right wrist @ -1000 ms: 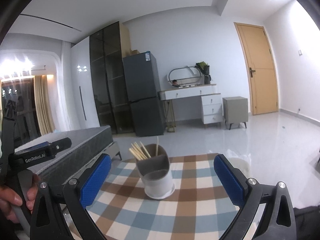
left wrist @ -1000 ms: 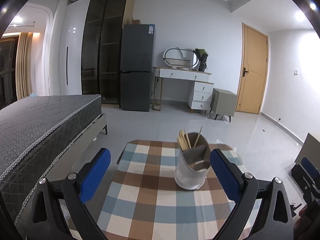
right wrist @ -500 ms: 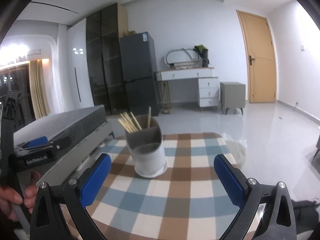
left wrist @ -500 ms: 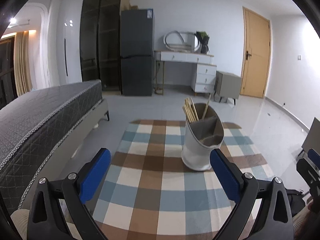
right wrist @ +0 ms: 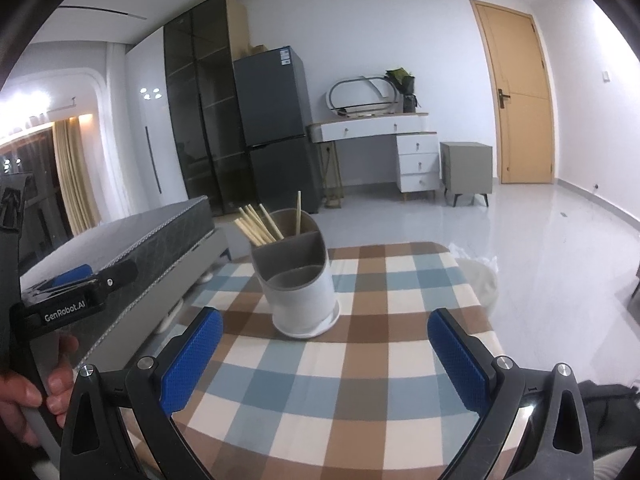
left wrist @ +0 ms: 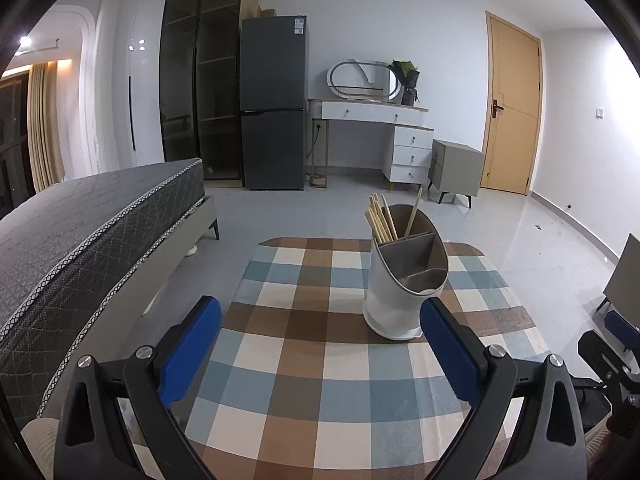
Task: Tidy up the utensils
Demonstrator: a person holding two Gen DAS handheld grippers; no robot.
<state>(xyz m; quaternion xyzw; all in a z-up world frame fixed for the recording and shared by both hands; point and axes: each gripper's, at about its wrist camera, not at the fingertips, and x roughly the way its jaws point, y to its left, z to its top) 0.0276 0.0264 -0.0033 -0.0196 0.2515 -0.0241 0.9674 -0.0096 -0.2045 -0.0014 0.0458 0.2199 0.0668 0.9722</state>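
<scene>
Both my left gripper (left wrist: 320, 344) and right gripper (right wrist: 325, 350) gape wide, holding nothing. The holder (left wrist: 405, 280) stands upright on the checked cloth (left wrist: 304, 380), chopsticks (left wrist: 381, 220) in its back compartment. Its tall shape looks tippy; I judge a careless nudge could topple it.

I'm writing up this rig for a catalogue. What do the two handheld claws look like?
Both match: the left claw and right claw each have black angular plastic arms with triangular cutouts and silver screw heads, ending in blue textured pads. In the right wrist view, the left claw's black body bears white "GenRobot.AI" lettering. No sleeves or cables show.
</scene>
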